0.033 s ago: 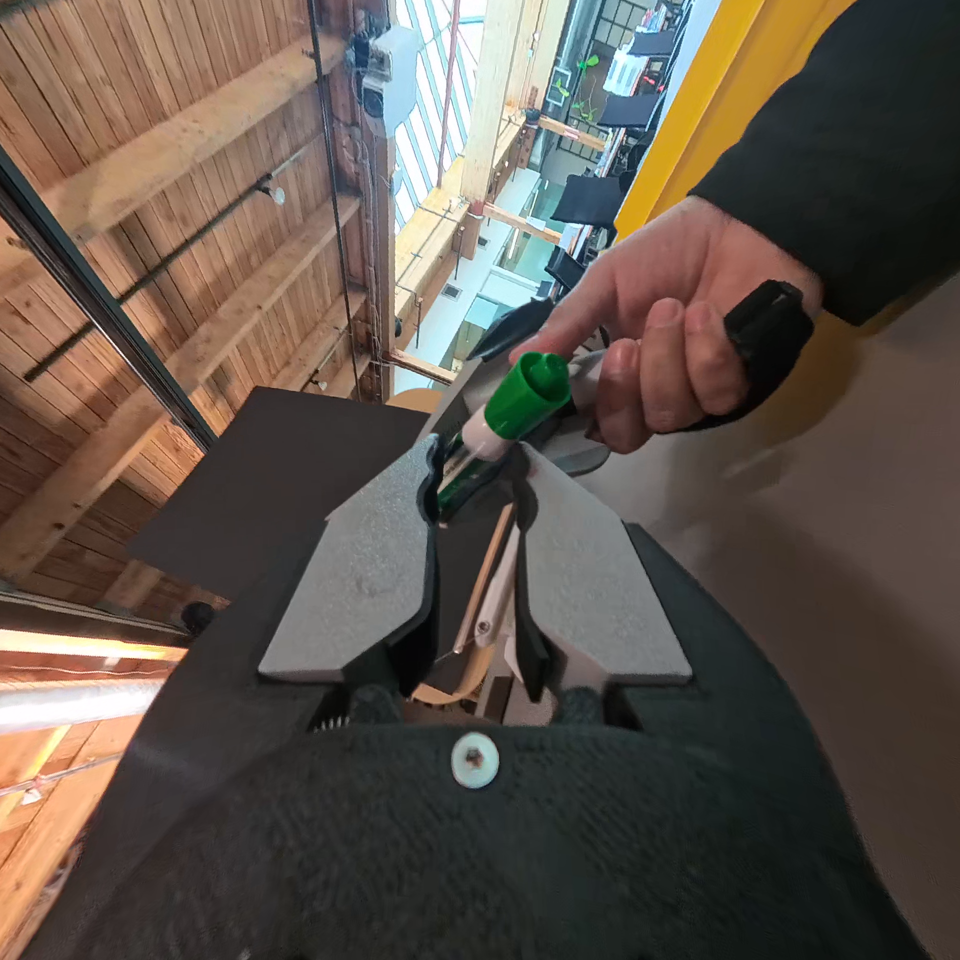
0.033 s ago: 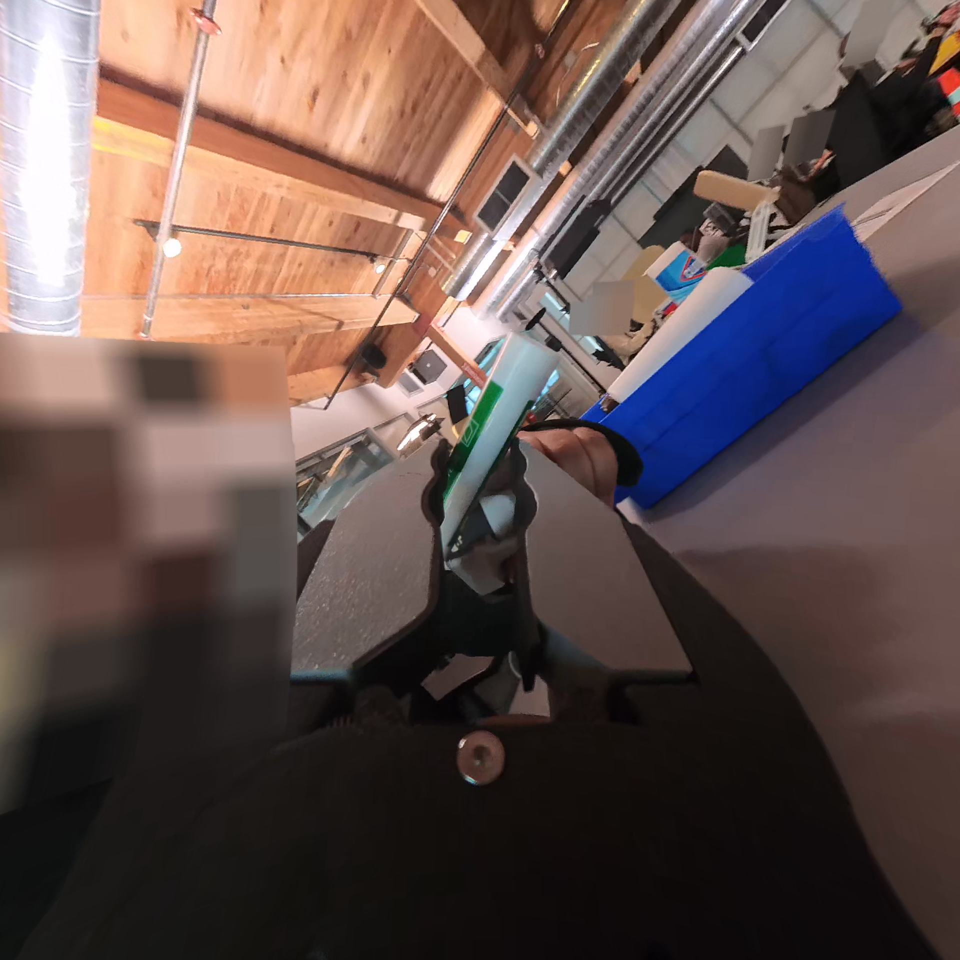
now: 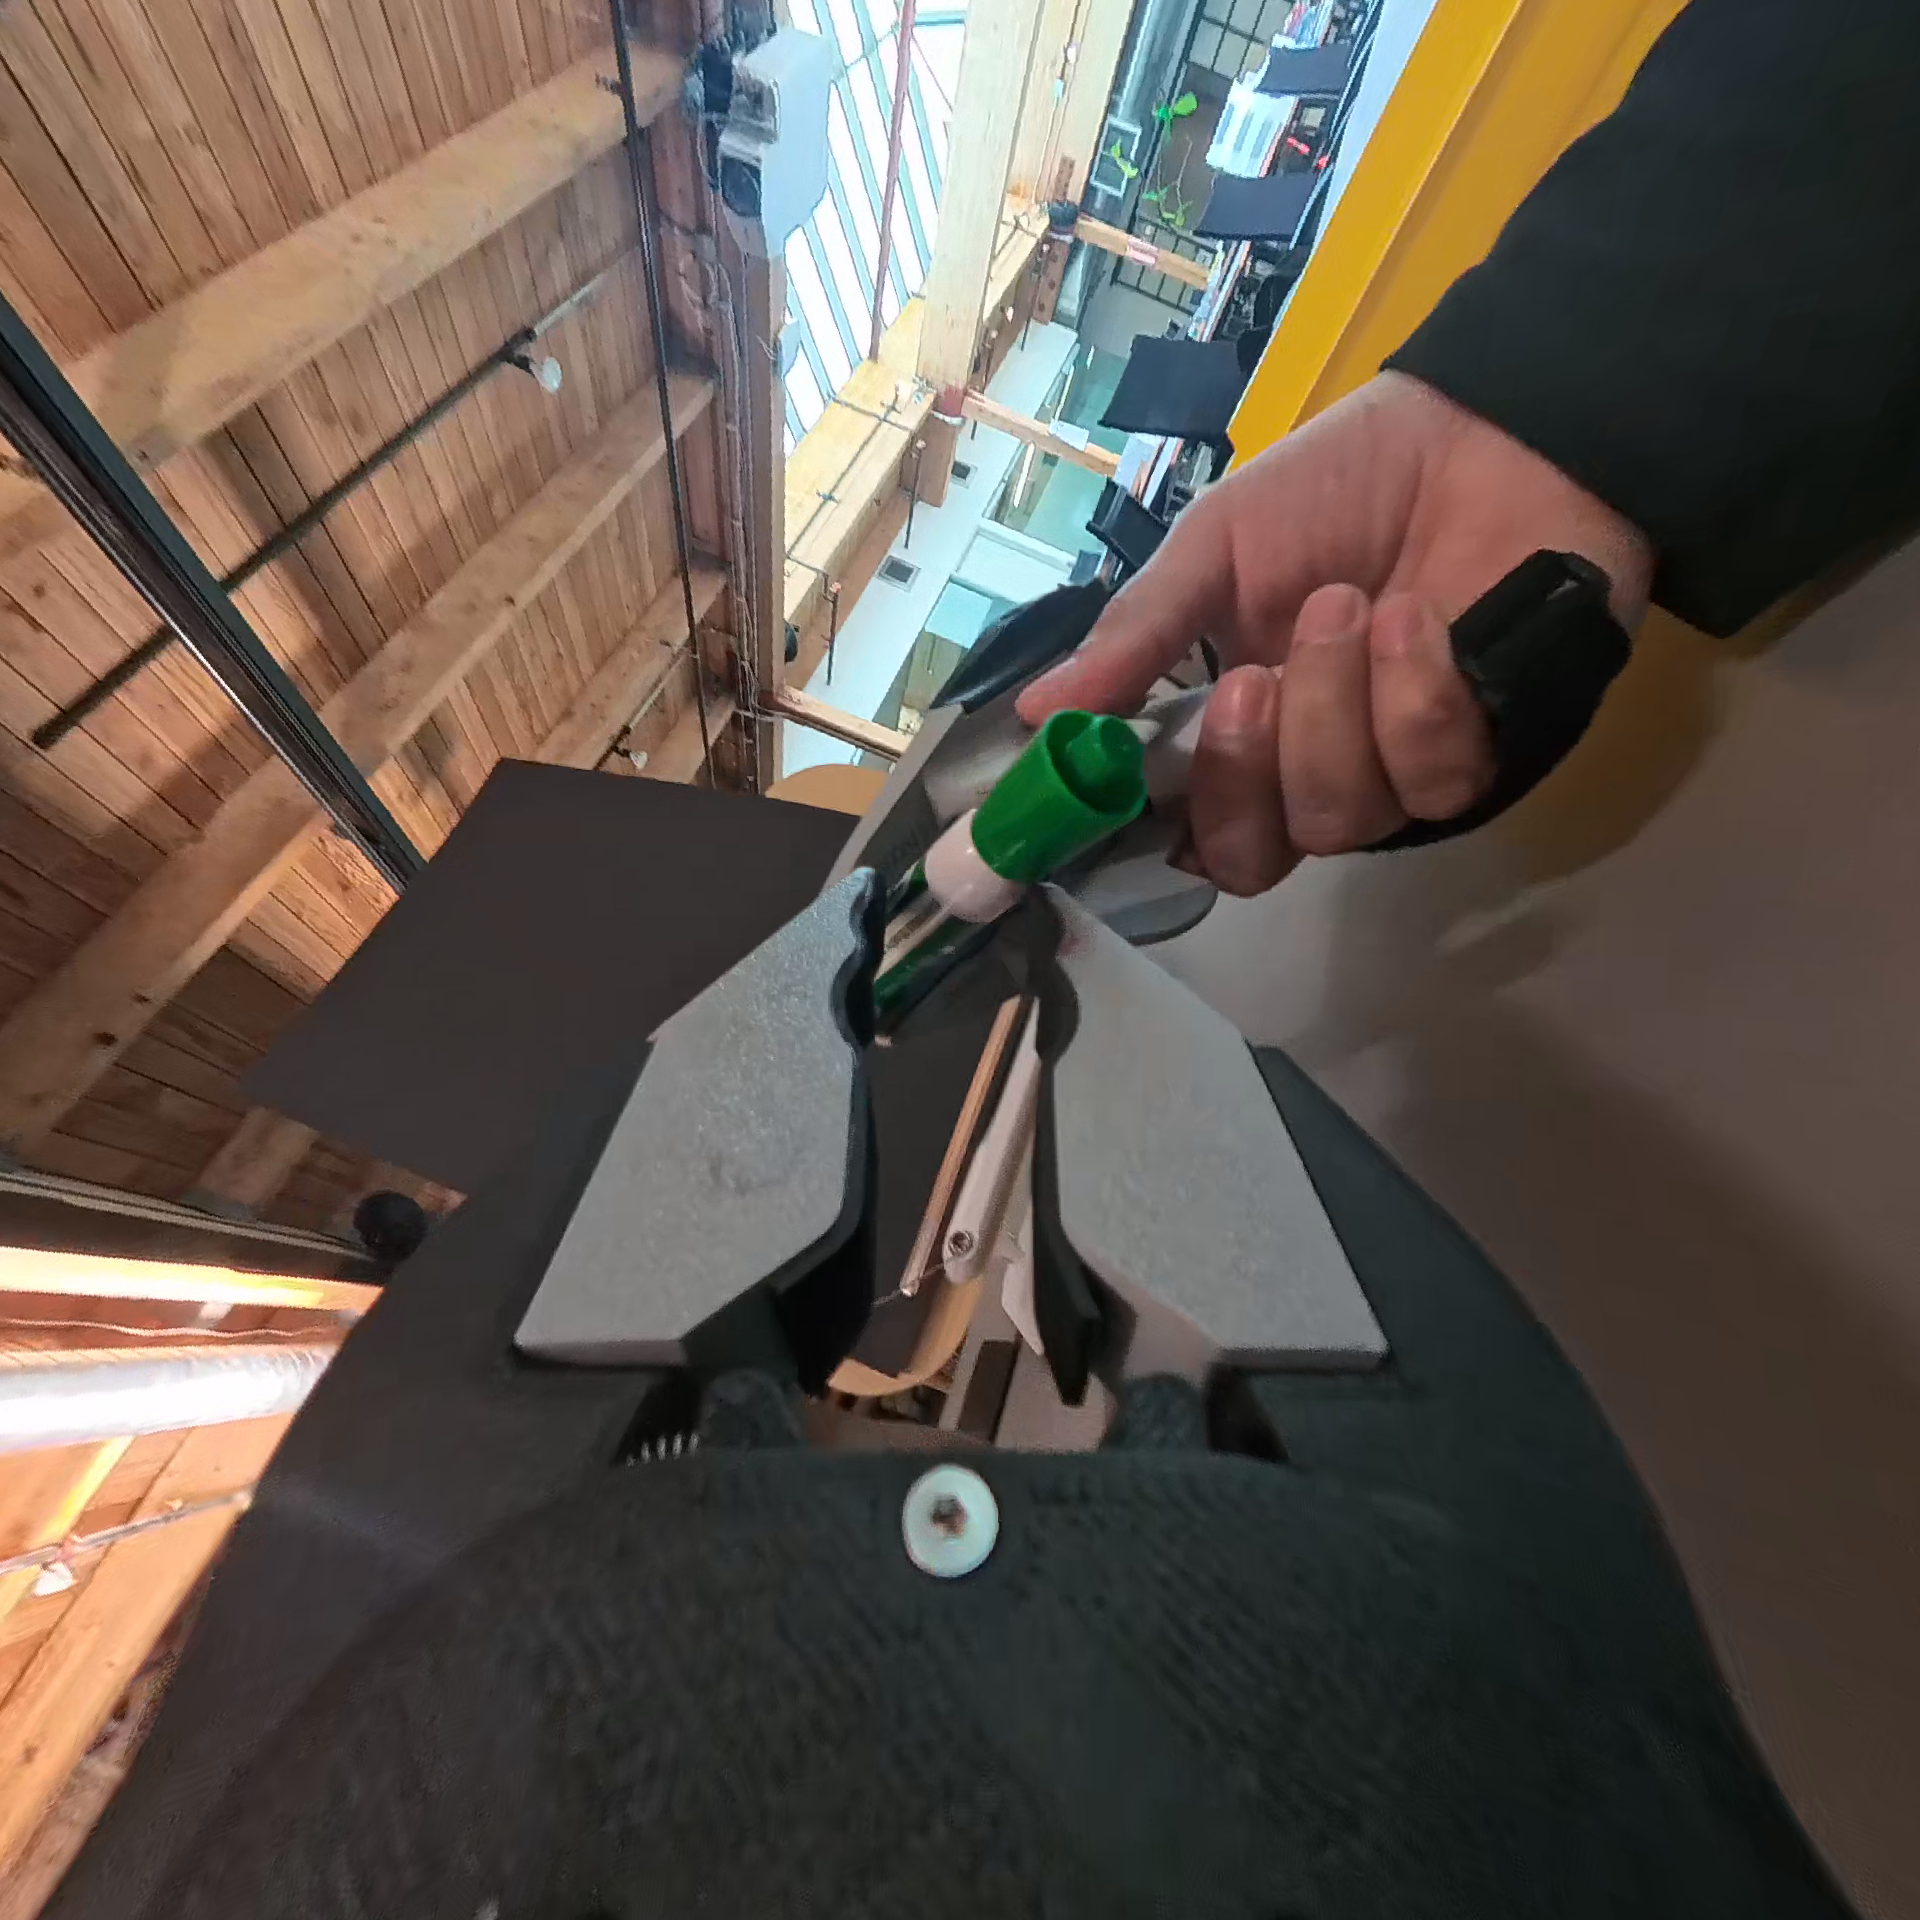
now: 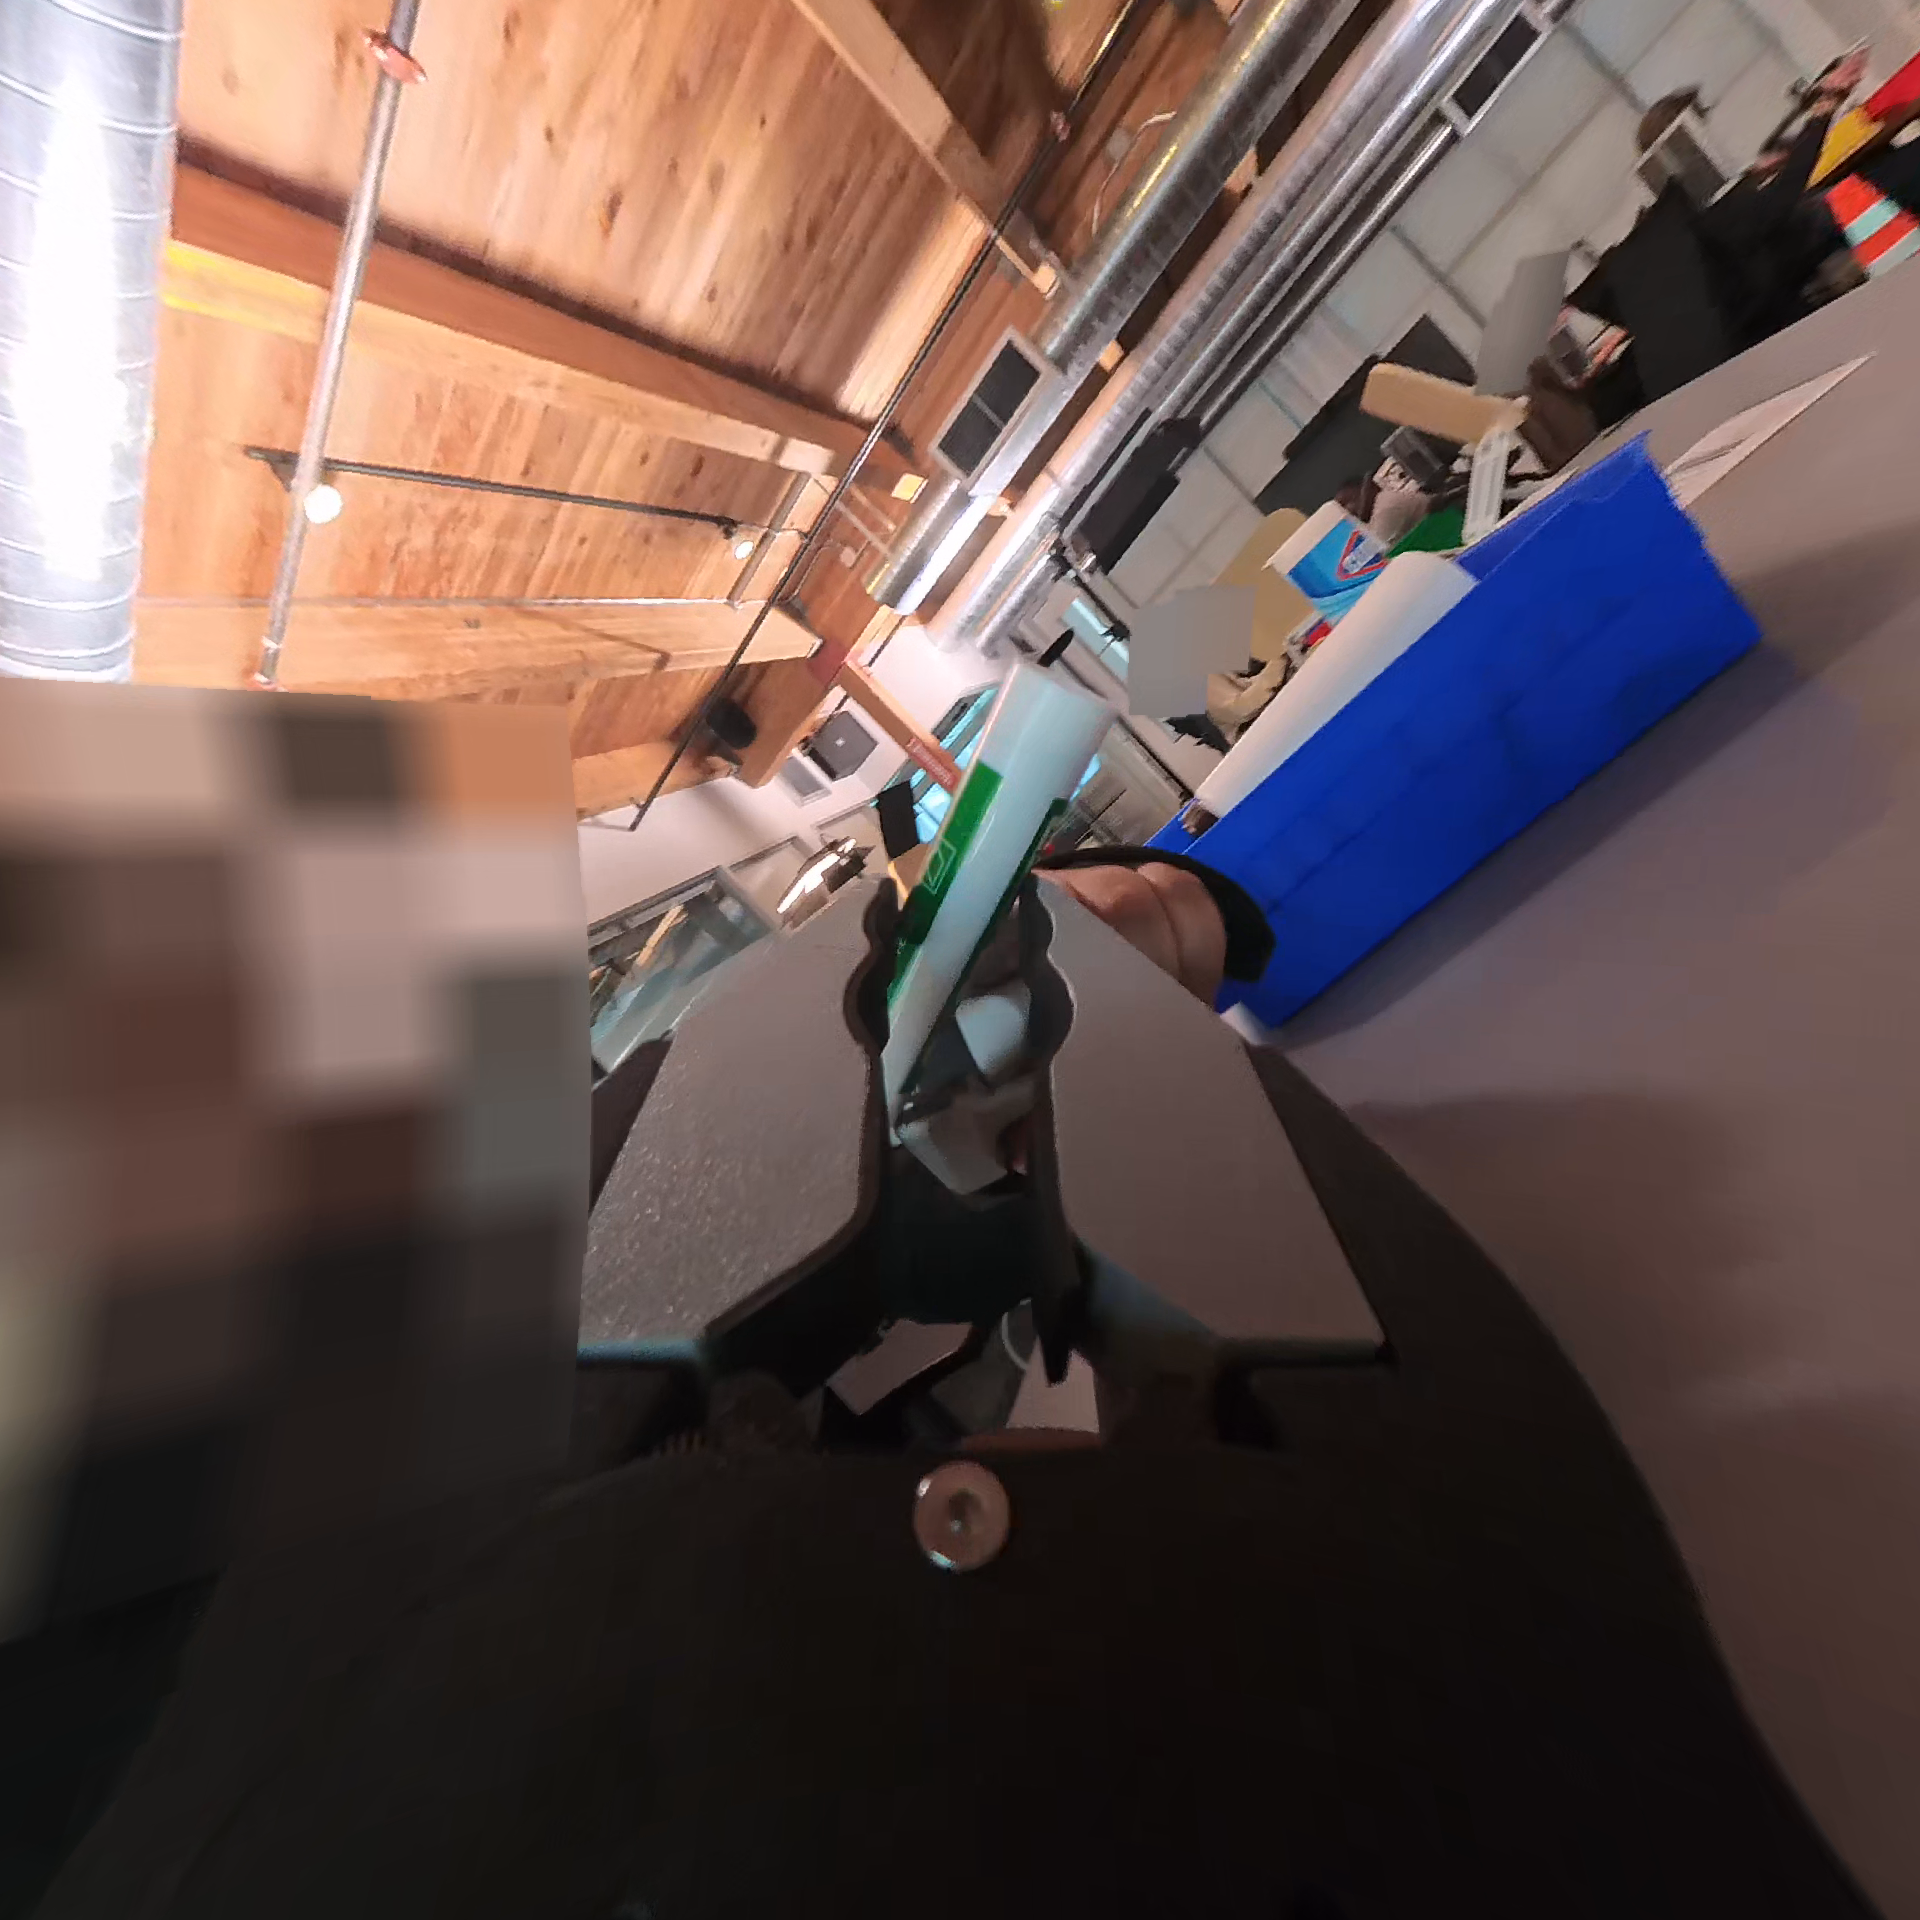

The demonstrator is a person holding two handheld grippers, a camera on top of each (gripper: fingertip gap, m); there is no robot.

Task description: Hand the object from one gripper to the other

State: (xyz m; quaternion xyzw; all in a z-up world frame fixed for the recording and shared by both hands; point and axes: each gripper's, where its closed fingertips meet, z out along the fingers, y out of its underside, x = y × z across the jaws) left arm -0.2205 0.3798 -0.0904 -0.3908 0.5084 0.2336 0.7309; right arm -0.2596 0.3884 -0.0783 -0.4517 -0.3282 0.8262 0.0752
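I'm seeing both grippers pinching the tube [image 3: 997, 862] at once — the left gripper [image 3: 951, 961] gripping its body below the green cap [image 3: 1070, 790], the right gripper [image 4: 961, 997] clamping near the flat end. It's looking light, soft, squeezable — I'm favouring the stiffer shoulder.

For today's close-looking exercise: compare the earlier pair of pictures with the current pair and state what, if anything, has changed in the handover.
Nothing has visibly changed. The green-capped marker is between the fingertips of the left gripper and the right gripper in both pairs, and the hand is where it was.
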